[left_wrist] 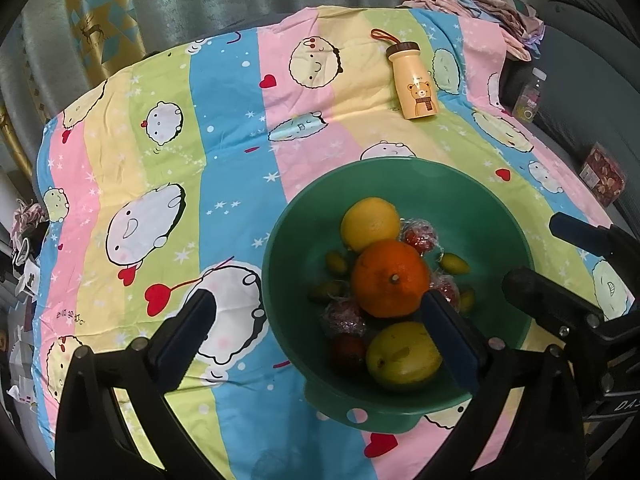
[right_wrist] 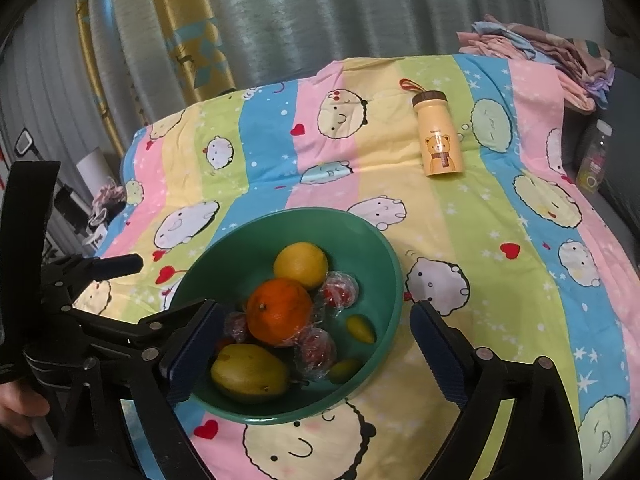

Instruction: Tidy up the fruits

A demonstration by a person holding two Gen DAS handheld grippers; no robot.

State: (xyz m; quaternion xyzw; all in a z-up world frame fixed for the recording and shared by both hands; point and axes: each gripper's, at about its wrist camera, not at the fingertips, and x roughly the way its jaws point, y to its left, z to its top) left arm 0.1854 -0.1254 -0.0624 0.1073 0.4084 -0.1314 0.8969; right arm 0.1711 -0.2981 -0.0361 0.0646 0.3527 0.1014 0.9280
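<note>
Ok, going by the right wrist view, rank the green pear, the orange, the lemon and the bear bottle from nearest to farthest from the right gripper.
1. Green pear, at the bowl's near edge, by the left finger of the right gripper.
2. Orange, mid-bowl.
3. Lemon, on the bowl's far side.
4. Bear bottle, lying on the cloth far back, to the right.

"DA" on right hand-held gripper (left_wrist: 568, 256)
</note>
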